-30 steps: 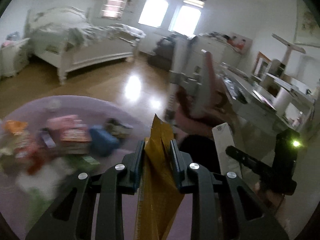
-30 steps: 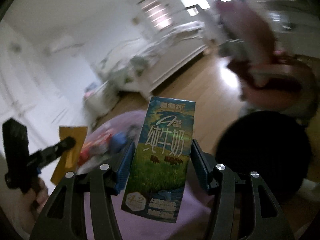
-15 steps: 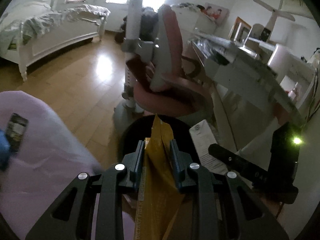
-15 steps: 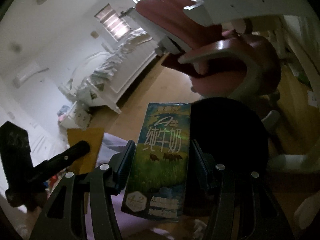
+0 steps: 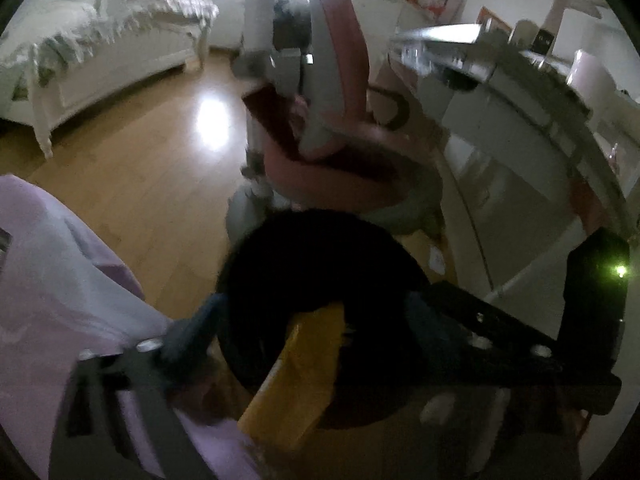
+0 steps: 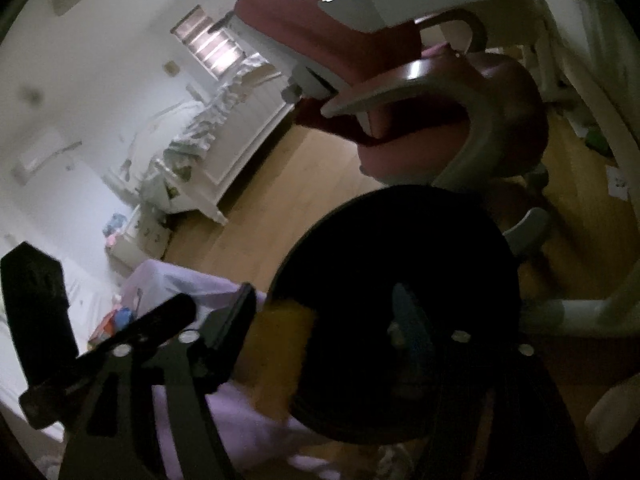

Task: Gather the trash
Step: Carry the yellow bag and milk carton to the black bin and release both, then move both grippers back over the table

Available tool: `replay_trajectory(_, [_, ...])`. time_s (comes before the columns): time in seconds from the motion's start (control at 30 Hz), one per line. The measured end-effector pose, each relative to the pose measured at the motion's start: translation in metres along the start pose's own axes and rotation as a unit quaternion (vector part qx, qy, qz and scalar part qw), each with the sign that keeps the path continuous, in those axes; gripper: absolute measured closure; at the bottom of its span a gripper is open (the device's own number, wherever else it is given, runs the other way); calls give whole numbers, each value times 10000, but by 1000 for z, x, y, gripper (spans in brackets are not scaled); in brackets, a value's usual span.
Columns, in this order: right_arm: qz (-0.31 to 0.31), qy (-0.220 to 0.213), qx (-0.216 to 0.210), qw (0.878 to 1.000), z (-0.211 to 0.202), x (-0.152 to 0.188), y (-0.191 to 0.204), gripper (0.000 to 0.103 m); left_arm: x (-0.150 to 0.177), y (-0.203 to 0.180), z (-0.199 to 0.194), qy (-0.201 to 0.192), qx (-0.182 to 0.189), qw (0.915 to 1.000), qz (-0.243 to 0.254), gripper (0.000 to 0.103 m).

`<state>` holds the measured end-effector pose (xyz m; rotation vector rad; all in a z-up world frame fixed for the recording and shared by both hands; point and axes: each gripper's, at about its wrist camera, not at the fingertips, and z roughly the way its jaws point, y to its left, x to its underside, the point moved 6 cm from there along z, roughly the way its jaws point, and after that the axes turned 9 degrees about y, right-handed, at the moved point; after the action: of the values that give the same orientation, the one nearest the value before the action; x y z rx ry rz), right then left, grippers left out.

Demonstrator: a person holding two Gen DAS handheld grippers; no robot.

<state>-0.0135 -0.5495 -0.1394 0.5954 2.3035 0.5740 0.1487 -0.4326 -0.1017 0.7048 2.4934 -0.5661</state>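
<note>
While both pairs of fingers have just been spreading, the left gripper stands wide open, its yellow paper packet loose between the jaws and tipping over the rim of the round black trash bin. Beside it, the right gripper is open and holds nothing; the milk carton is out of sight. Beyond the bin stand a pink swivel chair, wooden floor and white bed.
</note>
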Motion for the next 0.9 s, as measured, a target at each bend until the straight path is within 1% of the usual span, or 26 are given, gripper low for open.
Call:
replay_trajectory(0.1, [-24,-5,-67,10000,-4,2,5,29,0,-1,-13,-19,-111,9999,54,8])
replay_trajectory(0.13, [-28,-5,-103,9999,-7,5,8,27,0,0,-19,-51,-140,9999,52,8])
replay_trajectory(0.27, [-139,31,-221,9997,-11,9,25,26,8,4,-47,-258,-319,9992,32,8])
replay_trajectory(0.33, [-228,61,-299,9993,-13,11,36,26,14,12,-66,-343,-445,9984,-51,8])
replay_trajectory(0.43, [-457,175,-389,9980,-11,19,63,26,27,27,-96,-502,-387,9978,-217,7])
replay_trajectory(0.53, [-729,329,-495,9956,-6,29,90,26,46,56,-132,-682,-528,9952,-455,7])
replay_trajectory(0.6, [-924,436,-561,9932,-2,37,112,26,59,77,-156,-793,-754,9923,-580,7])
replay_trajectory(0.7, [-1280,614,-671,9876,5,53,146,26,91,122,-197,-888,-1313,9837,-853,7])
replay_trajectory(0.73, [-1437,695,-709,9846,9,59,162,26,100,134,-207,-893,-1442,9811,-927,6])
replay_trajectory(0.8, [-1664,833,-800,9793,15,71,187,26,123,163,-228,-884,-1771,9739,-1110,5])
replay_trajectory(0.83, [-1790,905,-855,9759,19,77,202,26,138,182,-238,-839,-1982,9689,-1223,5])
replay_trajectory(0.9, [-1994,1002,-918,9705,25,84,227,26,160,208,-249,-726,-2233,9622,-1383,5])
